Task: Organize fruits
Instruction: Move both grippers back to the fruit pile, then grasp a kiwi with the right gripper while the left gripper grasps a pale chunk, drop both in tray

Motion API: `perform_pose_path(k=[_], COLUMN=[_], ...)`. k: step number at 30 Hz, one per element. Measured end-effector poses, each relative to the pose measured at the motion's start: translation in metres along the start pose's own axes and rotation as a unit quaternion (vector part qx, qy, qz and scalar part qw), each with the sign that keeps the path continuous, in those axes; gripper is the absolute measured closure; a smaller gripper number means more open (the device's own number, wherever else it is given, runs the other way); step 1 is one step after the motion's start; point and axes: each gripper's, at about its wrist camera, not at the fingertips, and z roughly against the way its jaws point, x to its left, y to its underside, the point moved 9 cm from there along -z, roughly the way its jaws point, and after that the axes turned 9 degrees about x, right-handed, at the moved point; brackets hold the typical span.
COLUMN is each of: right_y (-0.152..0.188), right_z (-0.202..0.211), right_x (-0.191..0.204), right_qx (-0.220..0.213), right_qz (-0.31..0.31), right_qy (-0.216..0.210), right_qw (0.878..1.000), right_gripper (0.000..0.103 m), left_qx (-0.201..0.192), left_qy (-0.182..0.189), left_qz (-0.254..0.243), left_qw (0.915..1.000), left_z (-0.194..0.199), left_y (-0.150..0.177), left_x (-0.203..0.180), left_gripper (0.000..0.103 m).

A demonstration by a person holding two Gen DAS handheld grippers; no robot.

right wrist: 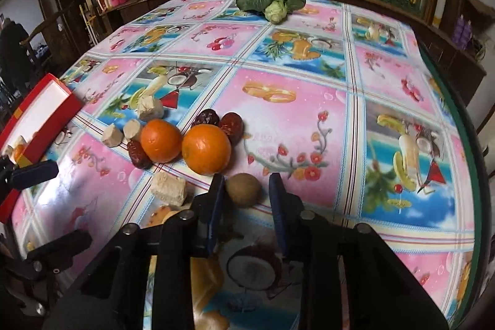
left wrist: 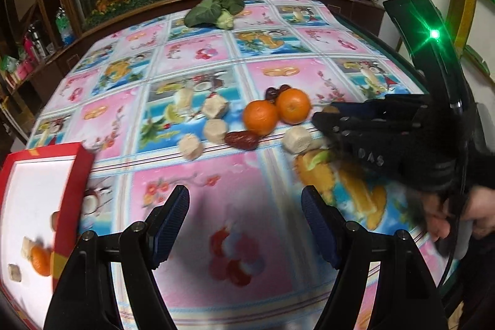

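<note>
Right gripper (right wrist: 244, 190) straddles a small brown round fruit, probably a longan (right wrist: 243, 189), lying on the tablecloth (right wrist: 278, 101) just in front of the nearer orange (right wrist: 205, 150). Left pad touches it; a sliver of gap shows at the right pad, so not yet clamped. Judged light, hard-shelled, prone to roll: pinch across its widest middle, gently. Left gripper (left wrist: 244, 206) gapes wide, empty, beside the red box (left wrist: 74, 175).
</note>
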Motion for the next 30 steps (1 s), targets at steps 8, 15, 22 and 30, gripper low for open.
perform_pose_path(k=[8,15,22,30], right_y=[-0.007,-0.011,-0.013,-0.012], right_z=[0.015,0.028,0.034,0.034], right_x=[-0.021,-0.048,-0.044,-0.047], right_qx=[-0.019,-0.036,-0.043,-0.046], right_qz=[-0.068,-0.144,-0.143,-0.144], right_qy=[-0.033,-0.054,-0.063,-0.057], right_qw=[0.997,0.988,0.987,0.987], right_gripper=[0.078,0.078,0.078,0.078], left_qx=[0.024,0.021,0.002,-0.005], left_qy=[0.042,0.042,0.025,0.03], left_qz=[0.001,0.001,-0.004,-0.003], left_qw=[0.9988,0.9989,0.9997,0.9995], left_z=[-0.021,-0.035,-0.041,-0.038], left_y=[-0.012,-0.028,-0.039,-0.037], left_x=[-0.028,-0.036,-0.036,-0.032], left_gripper=[0.046,0.058,0.068,0.076])
